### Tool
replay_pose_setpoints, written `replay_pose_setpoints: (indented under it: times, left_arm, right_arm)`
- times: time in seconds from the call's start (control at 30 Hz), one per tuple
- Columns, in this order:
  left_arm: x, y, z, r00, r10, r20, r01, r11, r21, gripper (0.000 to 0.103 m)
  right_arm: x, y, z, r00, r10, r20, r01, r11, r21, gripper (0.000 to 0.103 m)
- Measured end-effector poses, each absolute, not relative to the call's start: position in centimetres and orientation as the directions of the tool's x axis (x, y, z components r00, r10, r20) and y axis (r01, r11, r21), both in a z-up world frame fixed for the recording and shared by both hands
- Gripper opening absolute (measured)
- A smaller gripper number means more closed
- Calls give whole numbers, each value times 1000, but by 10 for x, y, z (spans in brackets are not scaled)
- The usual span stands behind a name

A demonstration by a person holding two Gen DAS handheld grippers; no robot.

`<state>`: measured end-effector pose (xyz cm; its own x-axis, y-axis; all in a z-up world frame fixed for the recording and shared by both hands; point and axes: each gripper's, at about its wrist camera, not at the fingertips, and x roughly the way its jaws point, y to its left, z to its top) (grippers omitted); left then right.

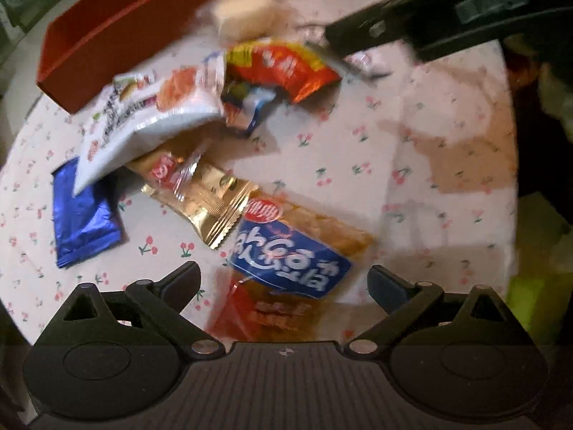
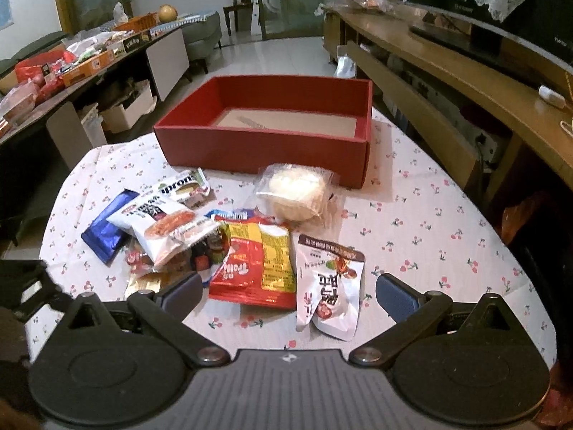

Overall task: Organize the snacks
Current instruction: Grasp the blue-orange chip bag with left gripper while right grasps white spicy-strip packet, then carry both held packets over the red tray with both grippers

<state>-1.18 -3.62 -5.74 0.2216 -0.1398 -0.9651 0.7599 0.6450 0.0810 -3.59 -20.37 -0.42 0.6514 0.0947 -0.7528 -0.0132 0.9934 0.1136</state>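
Directly below the left gripper [image 1: 284, 279], between its wide-spread jaws, lies the blue-labelled clear packet [image 1: 292, 251], the near end of the snack heap and the likeliest thing to be lifted next. The pads stand clear of it on both sides and hold nothing. Its long axis runs up-left to down-right in the left wrist view, slanting across the line between the jaws rather than square to it. The left hand is plainly the nearer one; the right gripper [image 2: 288, 295], also wide and empty, hovers over a red-and-yellow bag [image 2: 256, 268] and a white pouch [image 2: 331, 290].

The packet is glossy and see-through, with orange-brown contents, a blue band with white lettering and a red logo at one end. A gold wrapper [image 1: 209, 202] overlaps its far end, so a lift may drag that along.

The red box [image 2: 265, 127] sits beyond the heap on the cherry-print cloth [image 2: 429, 222], holding no snacks. Sorting looks barely begun.
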Motion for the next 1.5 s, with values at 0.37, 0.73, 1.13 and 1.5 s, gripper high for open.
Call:
replay_pose_setpoints:
  times: [0.37,0.73,1.13,1.5]
  left_arm:
    - [-40,-34,-56,236,-168,-957,623,782,16,68]
    - [-35,-12,-27,292,-247,-924,476,876,-84,64]
    - [-14,7,-40,249,-250,-936,407,904,-133,65]
    - [-13,-12,-55,289,-120,-950,432,902,17,81]
  right_arm:
    - [-37,-198,7,674,127,-728,-65,991,113,103]
    - [33,-141,27,628,237,-741,-423,903,-70,103]
    - [107,-85,-30,348,324,-880,-637,771,32,92]
    - [80,-127,-18,348,398,-849,-516,837,181,58]
